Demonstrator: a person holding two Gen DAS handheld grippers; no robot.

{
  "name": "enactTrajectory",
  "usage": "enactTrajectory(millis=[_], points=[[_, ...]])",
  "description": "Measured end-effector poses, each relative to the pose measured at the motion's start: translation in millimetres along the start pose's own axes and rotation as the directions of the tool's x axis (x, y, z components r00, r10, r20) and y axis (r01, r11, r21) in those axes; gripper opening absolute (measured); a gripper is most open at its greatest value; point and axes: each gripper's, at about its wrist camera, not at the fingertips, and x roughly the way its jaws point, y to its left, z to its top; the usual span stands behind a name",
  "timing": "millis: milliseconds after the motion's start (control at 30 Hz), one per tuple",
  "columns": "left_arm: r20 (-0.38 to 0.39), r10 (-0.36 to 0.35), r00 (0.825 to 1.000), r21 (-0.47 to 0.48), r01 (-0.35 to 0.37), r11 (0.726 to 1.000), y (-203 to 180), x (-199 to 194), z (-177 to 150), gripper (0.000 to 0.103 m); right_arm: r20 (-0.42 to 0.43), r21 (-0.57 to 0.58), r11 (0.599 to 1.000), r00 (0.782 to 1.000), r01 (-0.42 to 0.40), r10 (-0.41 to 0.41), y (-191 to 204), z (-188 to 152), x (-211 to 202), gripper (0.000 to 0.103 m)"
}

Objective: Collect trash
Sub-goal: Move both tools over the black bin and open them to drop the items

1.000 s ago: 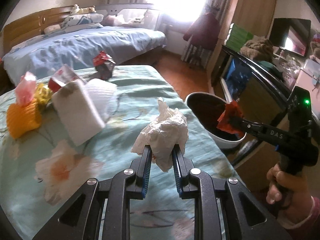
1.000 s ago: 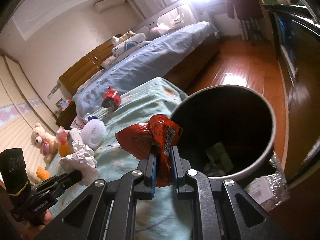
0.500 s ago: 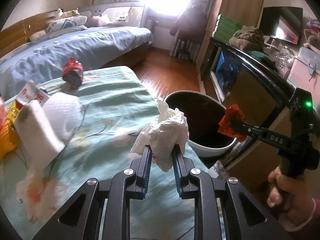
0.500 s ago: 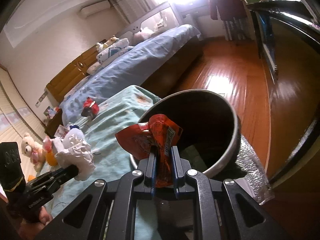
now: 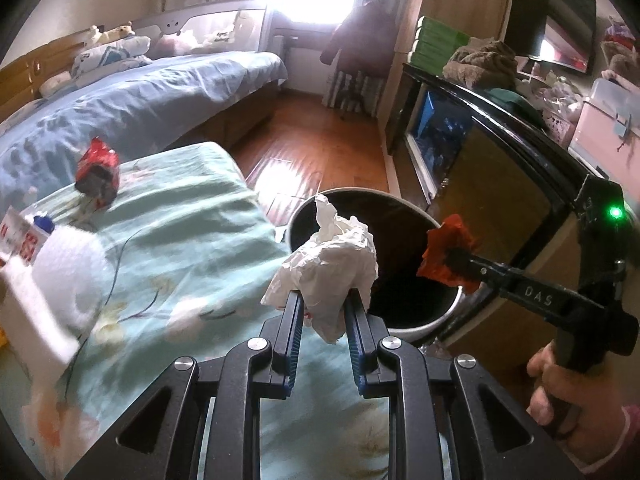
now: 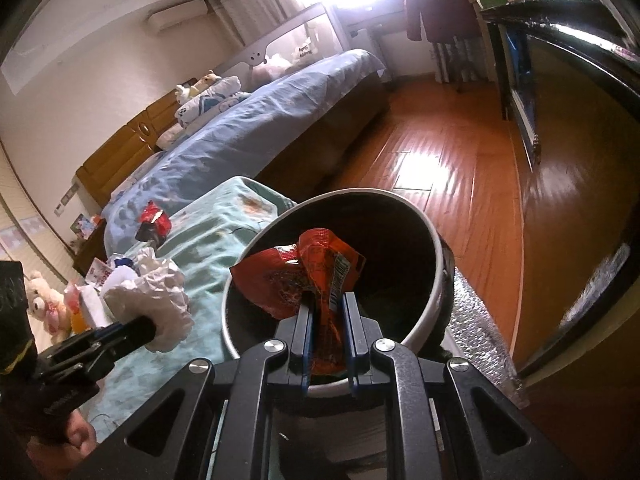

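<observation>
While both our hands are full, we've got the left gripper (image 5: 322, 312) pinched onto a crumpled white tissue wad (image 5: 328, 264), the two blue-padded fingers (image 5: 291, 332) pressing in on its lower part so most of the paper puffs out above them. It hangs above the near edge of the teal floral bedspread (image 5: 180, 240), right beside the trash bin (image 5: 440, 318), which sits on the wooden floor (image 6: 460, 168) against the bed's corner. Over on our other side, the right gripper (image 6: 326, 320) is clamped narrow on a red snack wrapper (image 6: 308, 276), and from the right wrist view that wrapper sits right over the bin's dark opening, with the white rim (image 6: 439, 264) curving behind it. We can see some stuff down inside the bin but it's too dark to tell what. Back on the bedspread there's more lying around: a crushed red and black packet (image 5: 98, 172) further up toward the blue bed (image 5: 120, 104), and a white fluffy thing (image 5: 68, 276) with a red and white printed pack (image 5: 20, 236) just behind it, both pretty blurred. From the right wrist view we also catch a teddy bear (image 6: 44, 304) off at the far left edge.
</observation>
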Motion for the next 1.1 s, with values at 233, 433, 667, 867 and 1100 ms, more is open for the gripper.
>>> enactTrajectory(millis=[233, 433, 667, 867, 1100], points=[[-0.011, -0.012, 1.000, 0.008, 0.012, 1.000, -5.7, 19.1, 12.9, 0.020, -0.010, -0.007, 1.000, 1.000, 0.027, -0.027, -6.2, 10.7, 9.7, 0.014], [-0.031, -0.015, 0.999, 0.012, 0.015, 1.000, -8.5, 35.8, 22.1, 0.020, -0.017, -0.005, 0.999, 0.999, 0.044, -0.044, -13.1, 20.6, 15.2, 0.015], [-0.044, -0.016, 0.999, 0.019, 0.017, 1.000, -14.0, 50.6, 31.3, 0.020, -0.042, 0.007, 0.999, 0.998, 0.046, -0.046, -20.5, 23.7, 24.6, 0.017], [-0.061, -0.018, 0.998, 0.021, 0.019, 1.000, -15.1, 63.4, 32.9, 0.021, -0.058, 0.013, 0.999, 0.997, 0.050, -0.049, -24.9, 24.8, 30.5, 0.017], [-0.077, -0.038, 0.996, 0.012, 0.039, 0.999, -19.5, 71.7, 35.8, 0.032, -0.055, 0.023, 0.998, 0.997, 0.060, -0.059, -28.0, 28.9, 31.1, 0.025]])
